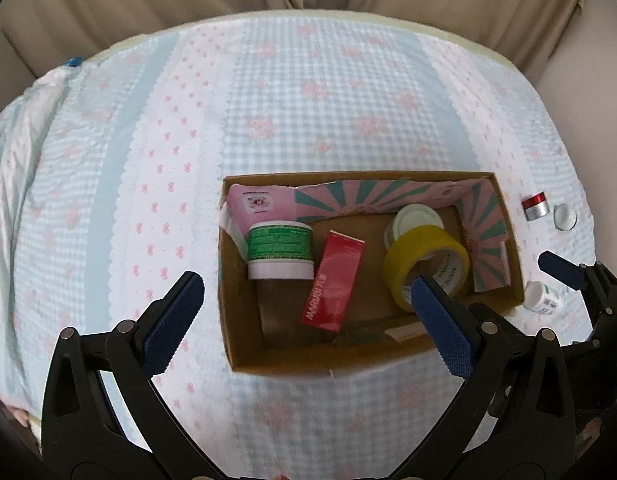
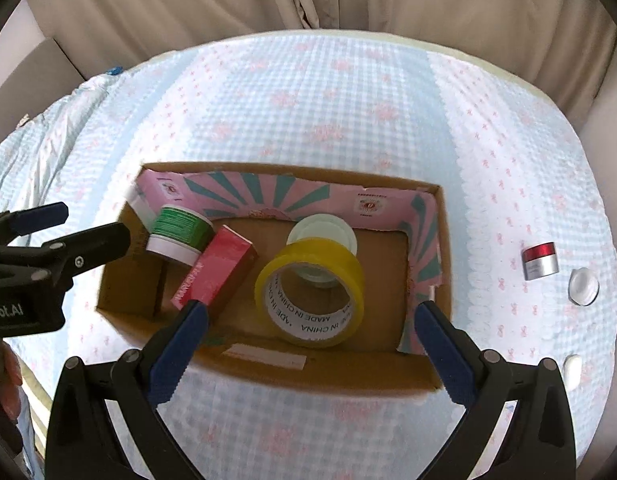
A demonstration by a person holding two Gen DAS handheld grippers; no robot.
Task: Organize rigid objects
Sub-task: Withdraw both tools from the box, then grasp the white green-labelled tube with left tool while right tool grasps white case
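Note:
An open cardboard box [image 1: 308, 360] [image 2: 348, 372] with a pink and teal lining lies on a checked bed cover. Inside it lie a green-labelled jar [image 1: 280, 250] [image 2: 180, 232], a red carton [image 1: 334, 280] [image 2: 216, 272], a yellow tape roll [image 1: 426, 264] [image 2: 312, 292] and a white-lidded jar [image 1: 418, 218] [image 2: 322, 232] half under the roll. My left gripper [image 1: 306, 282] hangs open above the box's left half, holding nothing. My right gripper [image 2: 312, 308] is open above the tape roll, also holding nothing. Each gripper shows in the other's view: right gripper [image 1: 564, 272], left gripper [image 2: 84, 226].
On the cover right of the box lie a small red and silver jar [image 1: 535, 208] [image 2: 540, 260], a white cap [image 1: 564, 216] [image 2: 583, 286] and a small white jar [image 1: 542, 298] [image 2: 572, 368]. Beige curtains [image 2: 308, 0] hang behind the bed. The cover [image 1: 308, 100] stretches far and left.

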